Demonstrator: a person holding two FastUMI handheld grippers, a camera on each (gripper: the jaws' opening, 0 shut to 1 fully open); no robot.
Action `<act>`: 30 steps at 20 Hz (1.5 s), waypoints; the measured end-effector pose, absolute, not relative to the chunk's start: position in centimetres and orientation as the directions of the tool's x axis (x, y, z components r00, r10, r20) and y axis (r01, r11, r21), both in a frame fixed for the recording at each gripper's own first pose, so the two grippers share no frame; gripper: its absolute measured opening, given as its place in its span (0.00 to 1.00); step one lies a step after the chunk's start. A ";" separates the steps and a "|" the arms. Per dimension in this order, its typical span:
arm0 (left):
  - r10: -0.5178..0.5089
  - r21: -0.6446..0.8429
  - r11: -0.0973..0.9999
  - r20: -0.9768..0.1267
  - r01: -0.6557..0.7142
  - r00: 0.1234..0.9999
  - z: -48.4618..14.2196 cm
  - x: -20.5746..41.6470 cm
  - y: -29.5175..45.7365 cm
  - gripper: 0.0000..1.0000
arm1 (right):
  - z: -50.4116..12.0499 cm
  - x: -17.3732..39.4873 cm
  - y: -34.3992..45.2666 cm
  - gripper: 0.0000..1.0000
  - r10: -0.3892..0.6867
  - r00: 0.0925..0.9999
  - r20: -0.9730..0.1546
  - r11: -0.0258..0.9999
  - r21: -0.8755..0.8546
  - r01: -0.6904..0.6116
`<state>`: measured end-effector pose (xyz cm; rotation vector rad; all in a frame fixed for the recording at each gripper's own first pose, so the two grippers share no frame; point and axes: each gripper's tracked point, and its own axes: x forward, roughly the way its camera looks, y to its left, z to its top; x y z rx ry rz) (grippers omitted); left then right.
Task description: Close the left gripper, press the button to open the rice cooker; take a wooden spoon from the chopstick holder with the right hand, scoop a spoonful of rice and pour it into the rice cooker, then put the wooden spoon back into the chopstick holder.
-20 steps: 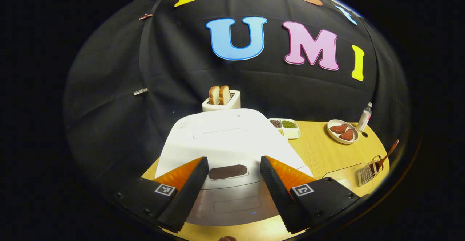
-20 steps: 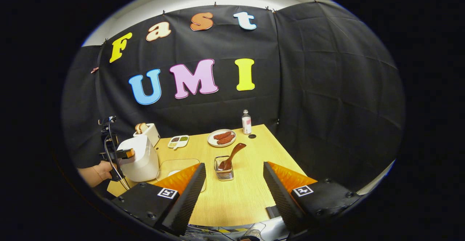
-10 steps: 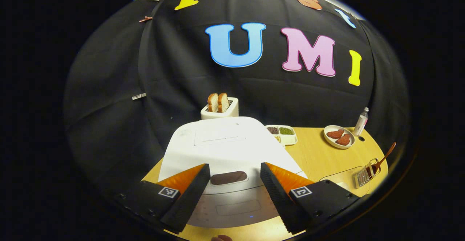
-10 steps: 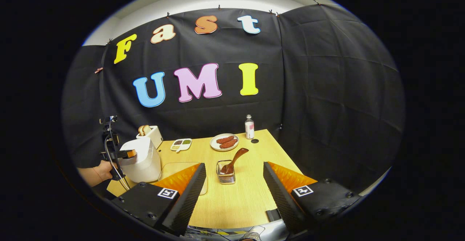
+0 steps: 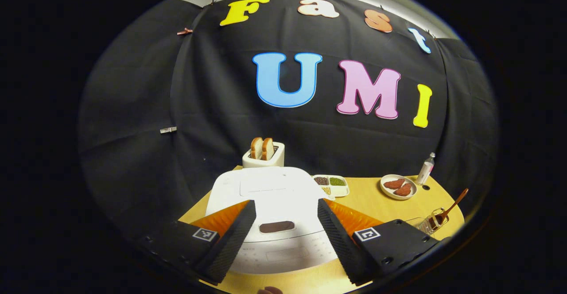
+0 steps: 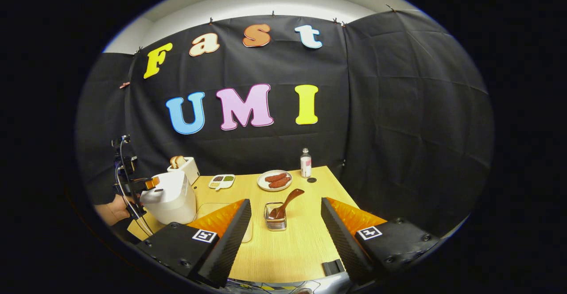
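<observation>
The white rice cooker (image 5: 270, 192) stands with its lid down, right ahead in the left gripper view. Its dark oblong button (image 5: 277, 226) lies between and beyond the fingers of my left gripper (image 5: 285, 236), which is open and apart from it. In the right gripper view the cooker (image 6: 172, 196) is at the far left, with a hand (image 6: 110, 209) holding the left gripper (image 6: 142, 184) at its front. The wire chopstick holder (image 6: 275, 218) stands mid-table with the brown wooden spoon (image 6: 289, 198) leaning in it. My right gripper (image 6: 285, 236) is open, short of the holder.
A toaster (image 6: 184, 166) with bread, a compartment tray (image 6: 221, 181), a plate (image 6: 274, 180) of reddish food and a small bottle (image 6: 305, 162) line the back of the wooden table (image 6: 305, 241). A clear container (image 6: 212, 207) lies between cooker and holder.
Both grippers have drawn back and tilted up, so the cooker and the holder look smaller and lower. Both stay open, and the lid stays down.
</observation>
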<state>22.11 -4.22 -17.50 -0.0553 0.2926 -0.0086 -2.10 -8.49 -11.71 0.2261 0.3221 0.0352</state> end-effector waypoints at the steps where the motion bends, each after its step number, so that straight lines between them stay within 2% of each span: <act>1: -0.022 -0.056 0.998 -0.270 0.007 0.963 -16.8 21.4 -4.3 0.97 | -11.5 -1.9 -8.2 0.99 0.075 0.950 -0.304 0.976 0.217 -0.007; 10: -0.045 -0.114 0.993 -0.091 0.034 0.995 -9.2 14.3 -2.8 0.96 | -8.6 0.2 -4.9 0.98 0.141 0.960 -0.243 0.978 0.182 -0.098; 17: -0.024 -0.092 0.995 0.027 0.027 0.999 -3.4 8.5 0.0 0.95 | -6.7 1.6 -3.8 0.98 0.158 0.970 -0.187 0.979 0.156 -0.129; 22: -0.013 -0.088 0.996 0.047 0.017 0.999 -2.5 4.1 -0.6 0.95 | -5.5 1.9 -3.8 0.99 0.135 0.980 -0.146 0.982 0.150 -0.113; 30: -0.004 -0.121 0.993 0.078 0.013 0.997 -0.3 1.3 -0.5 0.95 | -3.4 0.5 -2.0 0.99 0.182 0.980 -0.080 0.977 0.126 -0.171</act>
